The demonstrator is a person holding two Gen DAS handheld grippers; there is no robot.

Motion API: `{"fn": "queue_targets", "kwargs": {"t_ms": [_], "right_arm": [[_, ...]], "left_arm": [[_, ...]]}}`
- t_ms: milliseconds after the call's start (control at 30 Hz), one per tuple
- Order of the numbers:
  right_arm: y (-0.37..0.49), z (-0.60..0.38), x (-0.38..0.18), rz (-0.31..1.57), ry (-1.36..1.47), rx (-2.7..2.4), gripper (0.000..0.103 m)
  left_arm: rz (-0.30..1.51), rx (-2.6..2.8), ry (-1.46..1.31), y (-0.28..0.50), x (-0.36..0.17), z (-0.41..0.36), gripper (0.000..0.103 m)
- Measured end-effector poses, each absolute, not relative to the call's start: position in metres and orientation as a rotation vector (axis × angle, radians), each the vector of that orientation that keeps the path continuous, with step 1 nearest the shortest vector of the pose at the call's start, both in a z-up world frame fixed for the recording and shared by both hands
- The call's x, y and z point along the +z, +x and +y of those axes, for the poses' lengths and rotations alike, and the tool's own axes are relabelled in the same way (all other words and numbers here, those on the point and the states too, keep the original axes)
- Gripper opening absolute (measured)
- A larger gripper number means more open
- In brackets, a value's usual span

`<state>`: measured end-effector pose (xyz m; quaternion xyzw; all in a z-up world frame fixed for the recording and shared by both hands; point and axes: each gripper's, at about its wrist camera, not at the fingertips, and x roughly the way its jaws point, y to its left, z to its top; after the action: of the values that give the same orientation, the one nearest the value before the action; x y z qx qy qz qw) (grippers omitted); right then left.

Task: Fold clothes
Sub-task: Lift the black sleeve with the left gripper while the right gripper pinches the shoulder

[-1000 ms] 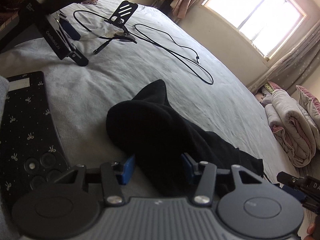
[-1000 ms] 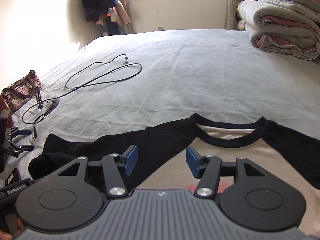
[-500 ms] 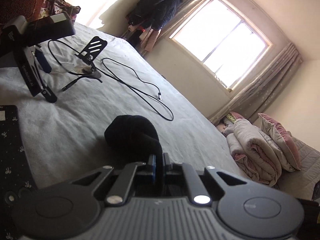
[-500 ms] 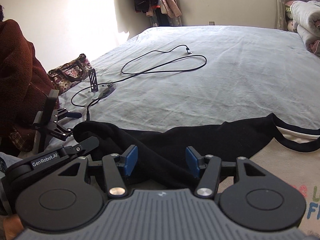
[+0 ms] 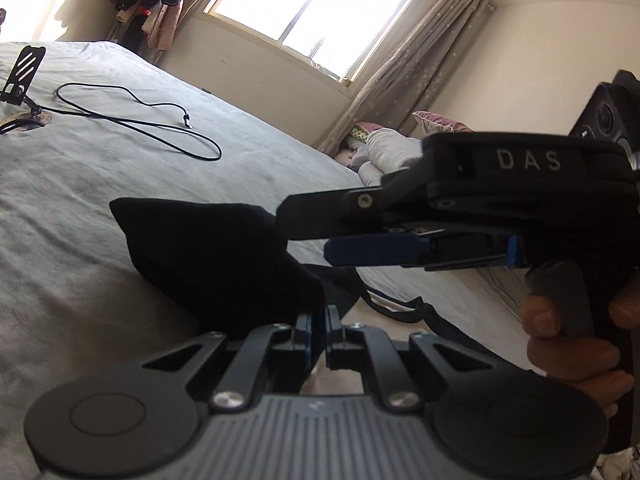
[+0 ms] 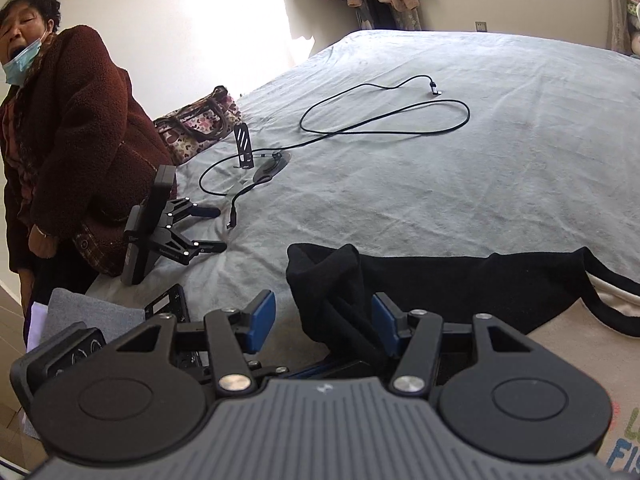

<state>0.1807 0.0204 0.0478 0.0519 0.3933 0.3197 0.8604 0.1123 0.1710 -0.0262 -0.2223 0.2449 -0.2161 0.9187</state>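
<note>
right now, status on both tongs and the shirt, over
Left tongs shut on black sleeve, lifted off bed. Right tongs open, sleeve between them, not clamped. Charging cable and phone stand lie beyond, clear of shirt.

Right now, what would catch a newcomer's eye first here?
The black sleeve, lifted off the grey bed sheet and pinched in the shut left gripper. The open right gripper sits beside it, and a looped black cable lies farther up the bed.
</note>
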Motion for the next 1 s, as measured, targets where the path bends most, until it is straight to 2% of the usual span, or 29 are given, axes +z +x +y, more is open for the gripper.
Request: {"fn": "queue_targets", "kwargs": {"t_ms": [100, 133, 167, 233, 500, 700, 833, 867, 967, 1000], "right_arm": [[0.192, 0.029, 0.037, 0.877, 0.114, 0.663, 0.055], [0.195, 0.030, 0.034, 0.881, 0.104, 0.639, 0.033], [0.197, 0.031, 0.030, 0.884, 0.095, 0.615, 0.006], [0.203, 0.018, 0.024, 0.871, 0.142, 0.548, 0.006], [0.217, -0.058, -0.015, 0.947, 0.373, 0.304, 0.006], [0.207, -0.084, -0.039, 1.000, 0.428, 0.263, 0.006], [0.199, -0.080, -0.033, 0.998, 0.404, 0.281, 0.018], [0.198, -0.078, -0.033, 0.997, 0.396, 0.286, 0.018], [0.194, -0.075, -0.032, 0.995, 0.372, 0.299, 0.018], [0.193, -0.073, -0.032, 0.995, 0.364, 0.301, 0.018]], "left_arm": [[0.509, -0.482, -0.440, 0.111, -0.025, 0.165, 0.004], [0.514, -0.485, -0.436, 0.110, -0.025, 0.164, 0.004], [0.521, -0.484, -0.434, 0.109, -0.024, 0.163, 0.004], [0.545, -0.468, -0.446, 0.111, -0.024, 0.165, 0.005], [0.660, -0.378, -0.579, 0.123, -0.035, 0.185, 0.028], [0.761, -0.242, -0.613, 0.129, -0.050, 0.194, 0.036], [0.749, -0.259, -0.751, 0.131, -0.064, 0.198, 0.048], [0.739, -0.265, -0.797, 0.131, -0.069, 0.198, 0.050], [0.707, -0.259, -0.881, 0.128, -0.076, 0.196, 0.049], [0.698, -0.255, -0.900, 0.128, -0.077, 0.196, 0.046]]}}
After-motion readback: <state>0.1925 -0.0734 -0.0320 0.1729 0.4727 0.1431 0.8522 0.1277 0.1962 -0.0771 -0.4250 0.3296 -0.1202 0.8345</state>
